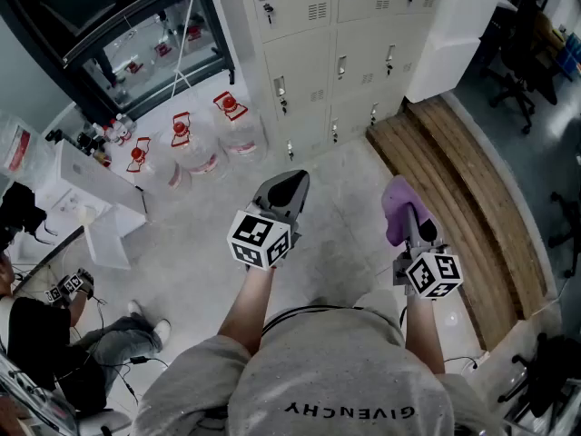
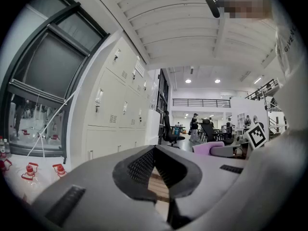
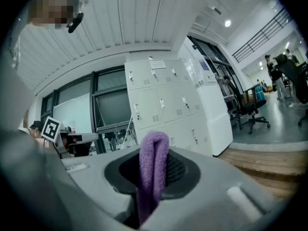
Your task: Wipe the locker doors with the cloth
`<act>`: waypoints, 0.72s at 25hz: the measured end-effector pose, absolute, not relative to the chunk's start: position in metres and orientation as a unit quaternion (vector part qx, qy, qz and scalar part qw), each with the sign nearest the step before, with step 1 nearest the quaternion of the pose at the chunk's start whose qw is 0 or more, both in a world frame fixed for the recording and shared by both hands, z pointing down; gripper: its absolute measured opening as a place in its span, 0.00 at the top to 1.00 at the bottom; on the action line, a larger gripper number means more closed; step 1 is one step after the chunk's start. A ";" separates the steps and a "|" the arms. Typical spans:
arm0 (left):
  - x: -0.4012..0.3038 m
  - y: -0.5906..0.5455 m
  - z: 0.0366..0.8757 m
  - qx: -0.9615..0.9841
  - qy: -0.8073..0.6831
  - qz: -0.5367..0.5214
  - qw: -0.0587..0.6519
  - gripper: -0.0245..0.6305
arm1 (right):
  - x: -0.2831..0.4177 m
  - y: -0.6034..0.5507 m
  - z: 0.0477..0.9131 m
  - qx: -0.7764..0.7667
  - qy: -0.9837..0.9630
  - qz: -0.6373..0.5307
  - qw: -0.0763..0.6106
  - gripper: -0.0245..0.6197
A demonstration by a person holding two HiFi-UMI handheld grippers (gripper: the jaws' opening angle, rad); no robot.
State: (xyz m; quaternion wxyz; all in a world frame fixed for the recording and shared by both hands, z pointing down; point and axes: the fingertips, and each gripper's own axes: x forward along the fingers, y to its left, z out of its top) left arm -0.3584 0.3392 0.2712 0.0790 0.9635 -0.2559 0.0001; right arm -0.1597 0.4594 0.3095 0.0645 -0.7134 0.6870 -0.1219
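Observation:
The pale grey locker doors (image 1: 345,53) stand ahead of me across the floor, well out of reach; they also show in the left gripper view as locker doors (image 2: 115,114) and in the right gripper view as locker doors (image 3: 163,100). My right gripper (image 1: 399,209) is shut on a folded purple cloth (image 1: 396,209), which pokes up between its jaws, cloth (image 3: 153,167). My left gripper (image 1: 292,182) is held beside it at the same height. Its jaws meet at the tips with nothing between them, left gripper (image 2: 155,149). Both point toward the lockers.
Several water jugs with red caps (image 1: 182,139) stand on the floor left of the lockers, under a dark window (image 1: 136,34). A tall white cabinet (image 1: 445,34) and a raised wooden platform (image 1: 463,180) lie to the right. A person (image 1: 54,334) sits at lower left.

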 end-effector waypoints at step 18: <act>-0.300 0.258 0.302 0.963 -0.250 0.013 0.099 0.96 | -0.109 0.378 0.336 -0.718 0.679 -0.134 0.073 0.88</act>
